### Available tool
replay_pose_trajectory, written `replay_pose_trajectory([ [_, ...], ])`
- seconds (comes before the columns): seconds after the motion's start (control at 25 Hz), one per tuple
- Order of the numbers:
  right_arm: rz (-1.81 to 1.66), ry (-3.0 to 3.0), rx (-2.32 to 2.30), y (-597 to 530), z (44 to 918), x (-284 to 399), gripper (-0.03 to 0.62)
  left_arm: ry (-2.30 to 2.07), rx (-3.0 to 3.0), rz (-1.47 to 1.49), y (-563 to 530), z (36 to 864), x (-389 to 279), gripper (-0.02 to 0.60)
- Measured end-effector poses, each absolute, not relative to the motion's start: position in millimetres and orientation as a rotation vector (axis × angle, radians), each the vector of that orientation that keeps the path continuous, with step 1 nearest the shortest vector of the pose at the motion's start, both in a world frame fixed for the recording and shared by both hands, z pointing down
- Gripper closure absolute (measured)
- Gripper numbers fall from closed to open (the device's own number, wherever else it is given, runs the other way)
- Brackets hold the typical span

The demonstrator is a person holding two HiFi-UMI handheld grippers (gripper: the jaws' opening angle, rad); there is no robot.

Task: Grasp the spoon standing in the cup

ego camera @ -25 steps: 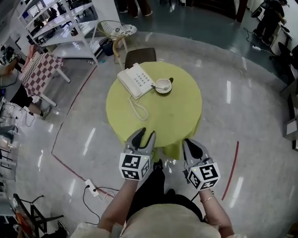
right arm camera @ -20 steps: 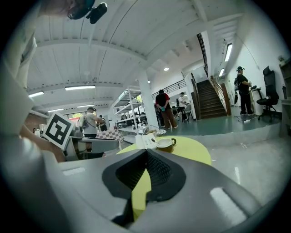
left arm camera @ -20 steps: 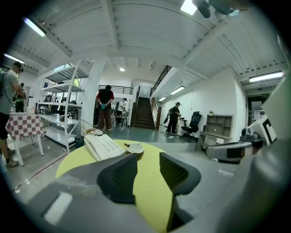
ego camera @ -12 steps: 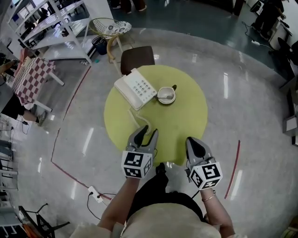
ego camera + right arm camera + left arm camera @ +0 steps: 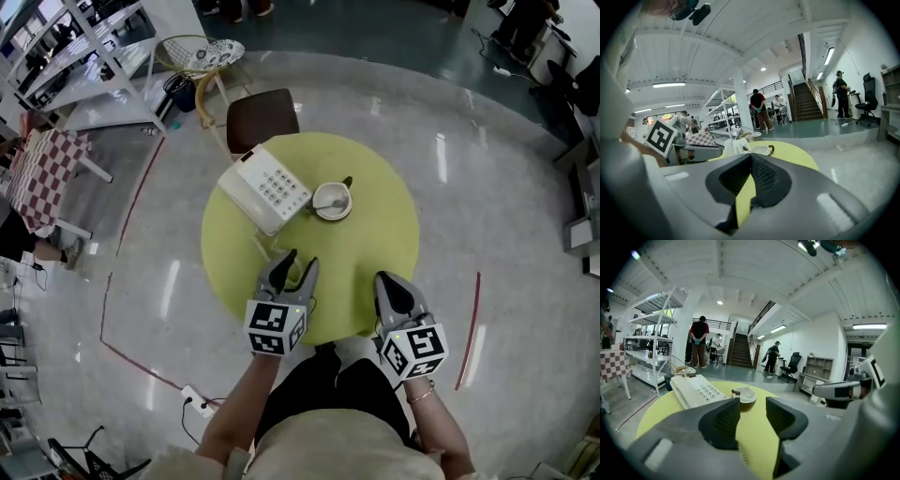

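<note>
Yellow tabletop (image 5: 380, 248) now nearer, we are spreading our left gripper (image 5: 300, 262) on nothing (right gripper (image 5: 387, 279) pressed together, empty), readying for the spoon (image 5: 326, 201) in the cup (image 5: 339, 211) well ahead.

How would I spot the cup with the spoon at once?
Find the round yellow-green table. On its far half, just right of the white telephone, sits a small white cup. Unlike the boxy phone it is round, with a dark handle and a spoon in it.
</note>
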State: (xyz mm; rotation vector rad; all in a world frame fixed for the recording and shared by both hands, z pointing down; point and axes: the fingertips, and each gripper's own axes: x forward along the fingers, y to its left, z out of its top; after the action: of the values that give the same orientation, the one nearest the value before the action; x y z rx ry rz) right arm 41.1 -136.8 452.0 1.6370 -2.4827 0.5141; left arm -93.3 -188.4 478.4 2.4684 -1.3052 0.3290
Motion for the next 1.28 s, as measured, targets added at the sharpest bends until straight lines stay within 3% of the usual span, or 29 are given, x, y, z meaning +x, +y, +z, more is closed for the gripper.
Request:
replay_pose_trajectory([
  [1.28,0.694,-2.418,1.628,-223.9,492.8,93.2,0.595,-1.357,2.203,0.347,-302.5,538.1,-67.0,0.4],
])
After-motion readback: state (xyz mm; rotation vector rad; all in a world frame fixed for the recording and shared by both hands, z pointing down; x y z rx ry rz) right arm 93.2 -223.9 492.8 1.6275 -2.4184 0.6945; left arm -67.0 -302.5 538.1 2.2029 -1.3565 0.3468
